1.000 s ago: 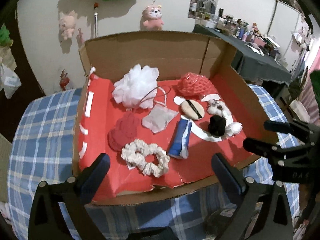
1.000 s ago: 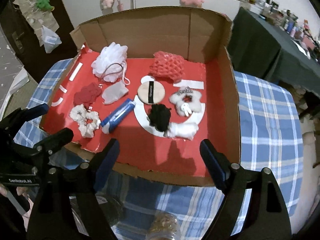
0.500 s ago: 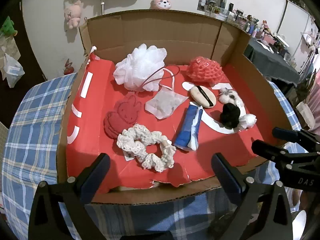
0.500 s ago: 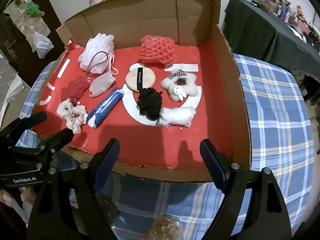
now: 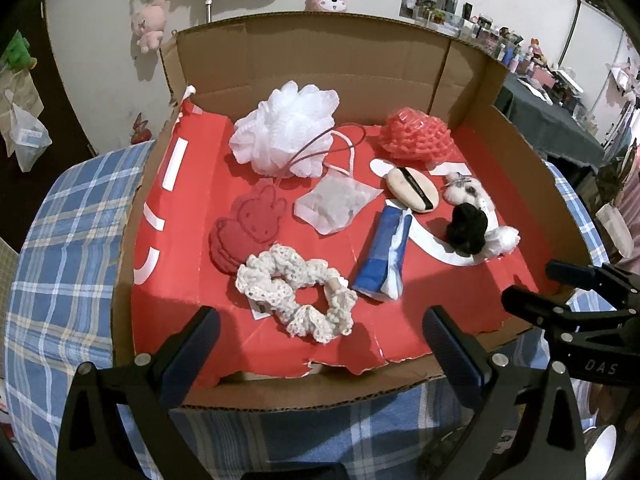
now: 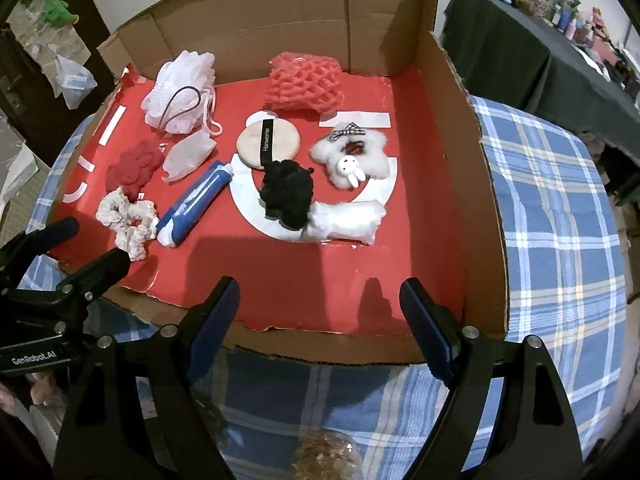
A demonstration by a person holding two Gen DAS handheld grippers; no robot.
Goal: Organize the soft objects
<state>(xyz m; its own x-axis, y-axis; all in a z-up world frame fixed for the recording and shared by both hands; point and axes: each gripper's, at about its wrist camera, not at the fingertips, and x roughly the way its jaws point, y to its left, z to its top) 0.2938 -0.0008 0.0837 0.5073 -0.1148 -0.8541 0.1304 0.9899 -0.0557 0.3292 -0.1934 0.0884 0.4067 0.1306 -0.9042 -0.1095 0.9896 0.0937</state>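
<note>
Cardboard box [image 5: 304, 56] nearer than before

The cardboard box [image 5: 320, 64] has matt, rough brown walls and a smooth red paper lining [image 6: 360, 276]. Inside lie a frothy white mesh pouf [image 5: 286, 132], a crocheted cream scrunchie [image 5: 296, 296] and a fuzzy black scrunchie [image 6: 286, 192]. Under the box, the worktop wears woven blue plaid cloth [image 6: 560, 208].

Left gripper [image 5: 320, 344] at near left, fingers spread wide, holding nothing, right gripper [image 6: 320, 304] at near right, fingers likewise apart and empty, both level, side by side, aimed toward the far side
</note>
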